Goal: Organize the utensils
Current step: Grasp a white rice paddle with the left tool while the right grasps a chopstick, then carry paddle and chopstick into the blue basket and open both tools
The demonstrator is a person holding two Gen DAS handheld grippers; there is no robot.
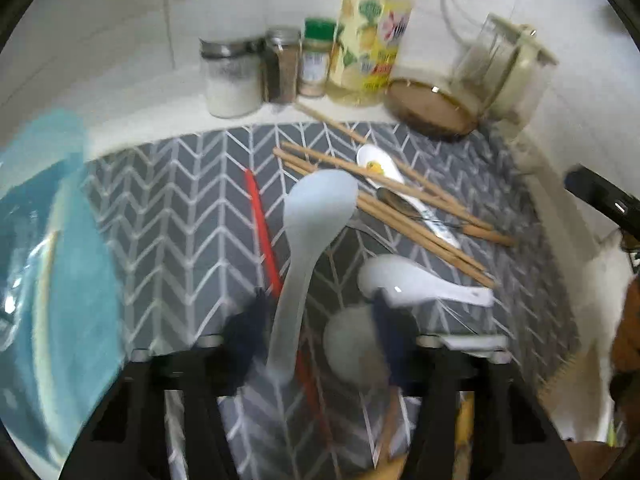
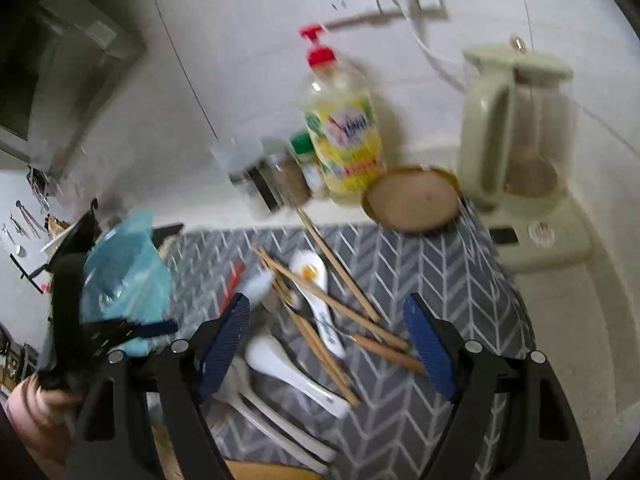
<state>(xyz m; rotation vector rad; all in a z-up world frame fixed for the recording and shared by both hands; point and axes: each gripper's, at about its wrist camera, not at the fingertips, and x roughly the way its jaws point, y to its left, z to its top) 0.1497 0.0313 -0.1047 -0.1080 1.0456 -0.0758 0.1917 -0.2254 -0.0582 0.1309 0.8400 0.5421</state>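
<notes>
so your left gripper (image 1: 320, 340) grips the white ladle (image 1: 308, 240), its long axis pointing away over the grey mat (image 1: 180, 200); your right gripper (image 2: 328, 344) hangs wide open above the chopsticks (image 2: 320, 320).

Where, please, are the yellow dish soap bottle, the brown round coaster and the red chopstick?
Yellow dish soap bottle (image 2: 344, 140), right wrist view, label.
Brown round coaster (image 2: 414, 198), right wrist view, top face.
Red chopstick (image 1: 262, 228), left wrist view, mid-shaft.
</notes>
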